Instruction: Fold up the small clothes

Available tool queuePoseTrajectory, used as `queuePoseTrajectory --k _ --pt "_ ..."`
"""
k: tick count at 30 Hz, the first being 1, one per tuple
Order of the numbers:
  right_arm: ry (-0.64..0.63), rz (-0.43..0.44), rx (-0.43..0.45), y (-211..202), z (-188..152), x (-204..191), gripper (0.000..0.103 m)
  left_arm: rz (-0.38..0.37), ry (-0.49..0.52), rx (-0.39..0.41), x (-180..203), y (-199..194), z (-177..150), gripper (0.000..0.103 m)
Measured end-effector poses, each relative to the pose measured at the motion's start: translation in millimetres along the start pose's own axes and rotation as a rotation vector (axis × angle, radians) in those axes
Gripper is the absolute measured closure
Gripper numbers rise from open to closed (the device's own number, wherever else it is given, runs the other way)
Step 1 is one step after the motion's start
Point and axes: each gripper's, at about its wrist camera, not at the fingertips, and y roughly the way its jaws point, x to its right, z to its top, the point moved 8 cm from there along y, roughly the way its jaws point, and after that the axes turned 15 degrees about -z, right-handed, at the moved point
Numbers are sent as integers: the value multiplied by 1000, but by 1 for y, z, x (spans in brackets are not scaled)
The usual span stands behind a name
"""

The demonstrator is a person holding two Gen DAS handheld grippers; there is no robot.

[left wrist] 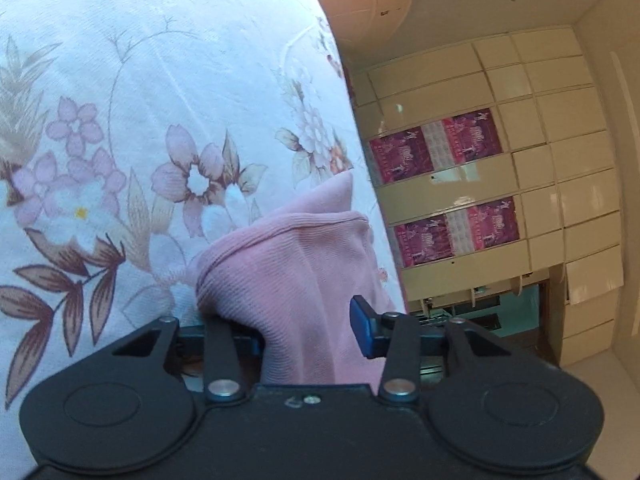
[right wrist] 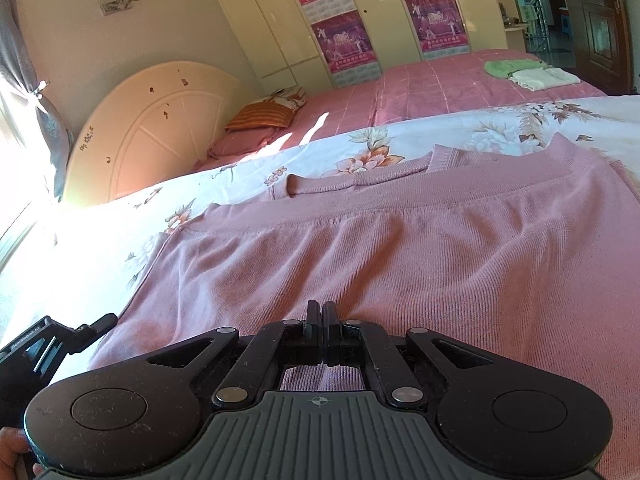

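A pink ribbed knit garment (right wrist: 400,248) lies spread on a white floral bedsheet (right wrist: 248,164), its neckline at the far side. My right gripper (right wrist: 322,312) is shut, its tips low over the near part of the garment; I cannot tell whether cloth is pinched. In the left wrist view a bunched part of the same pink garment (left wrist: 296,280) sits between my left gripper's (left wrist: 308,328) spread fingers. The blue right finger (left wrist: 362,326) shows clear of the cloth; the left finger is hidden behind it. The floral sheet (left wrist: 140,120) fills the background.
A pink checked bedspread (right wrist: 440,88) lies beyond the sheet, with folded green (right wrist: 508,67) and white (right wrist: 544,78) clothes on it and a striped pillow (right wrist: 260,116). A cream headboard (right wrist: 148,128) stands left. Cream wardrobes with purple posters (left wrist: 440,148) line the wall.
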Motion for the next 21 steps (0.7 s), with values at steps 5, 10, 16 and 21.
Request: queuePoseTrajectory --k 5,10,16,21 --pt "-6 20 -10 0 0 0 103 -54 59 0 24 -5 2 95" --pt "-8 48 -24 8 -1 -1 103 -43 140 14 24 -20 -9 80" --pt "11 48 -58 14 -7 6 103 -12 111 55 16 -11 -4 37" --pt "22 52 -51 14 -4 7 103 87 96 17 5 3 0 95"
